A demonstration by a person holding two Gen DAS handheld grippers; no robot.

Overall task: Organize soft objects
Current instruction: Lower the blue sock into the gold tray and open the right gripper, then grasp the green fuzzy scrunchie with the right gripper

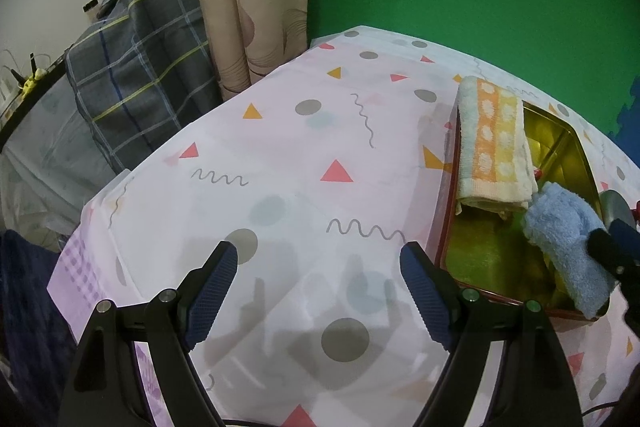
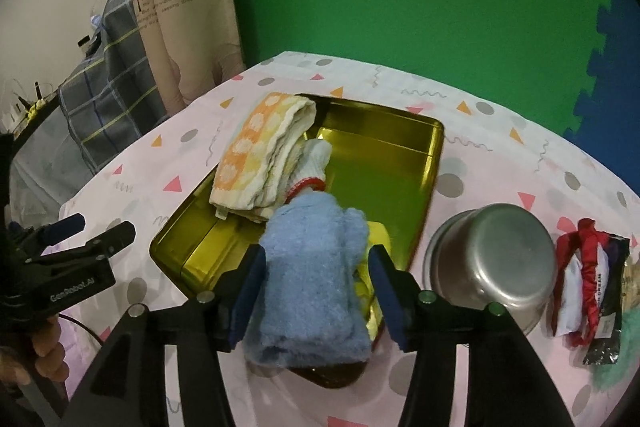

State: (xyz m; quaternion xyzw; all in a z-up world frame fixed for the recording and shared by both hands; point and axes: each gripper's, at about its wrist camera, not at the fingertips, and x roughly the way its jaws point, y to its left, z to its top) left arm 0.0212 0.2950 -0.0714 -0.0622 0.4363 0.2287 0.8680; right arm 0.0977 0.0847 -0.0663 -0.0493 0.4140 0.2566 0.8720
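Between your right gripper's (image 2: 316, 287) parted jaws lies the blue fluffy cloth (image 2: 312, 275), draped over the near rim of the gold tin (image 2: 436, 147); only the left pad seems to touch it, so it looks released. Beyond, the folded orange towel (image 2: 256, 151) already sits inside. Your left gripper (image 1: 318, 291) waits wide and empty.

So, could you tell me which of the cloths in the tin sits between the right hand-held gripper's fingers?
The fluffy blue cloth, draped over the tin's near rim. The orange-and-yellow towel and white glove lie farther back.
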